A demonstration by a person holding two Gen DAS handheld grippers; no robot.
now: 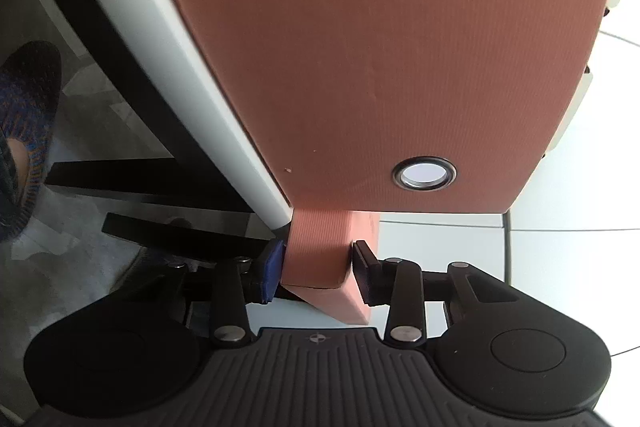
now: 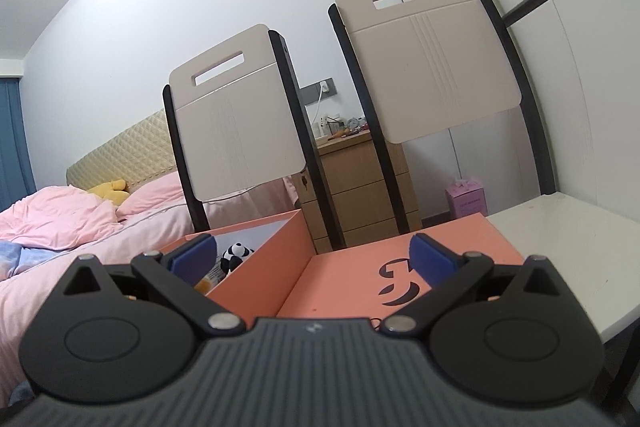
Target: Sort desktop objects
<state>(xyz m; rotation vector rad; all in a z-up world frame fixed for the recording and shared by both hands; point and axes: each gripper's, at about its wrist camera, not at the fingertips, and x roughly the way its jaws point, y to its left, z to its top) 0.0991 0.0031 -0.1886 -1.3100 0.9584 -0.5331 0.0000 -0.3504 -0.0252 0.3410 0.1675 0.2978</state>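
Two hand-held grippers: left hand-held gripper (image 1: 318,269) clamped on orange box lid (image 1: 376,59) flap (image 1: 320,251) at table (image 1: 248,115) edge — light, stiff cardboard, creasable; right hand-held gripper (image 2: 314,259) wide, empty — facing open orange box (image 2: 256,263).

No legible text — only a black curled emblem (image 2: 398,281) (partly hidden) on the orange lid (image 2: 348,267).

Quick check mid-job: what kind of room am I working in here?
Most likely a bedroom: a bed with pink bedding and a padded headboard, plus a wooden chest of drawers against the wall.
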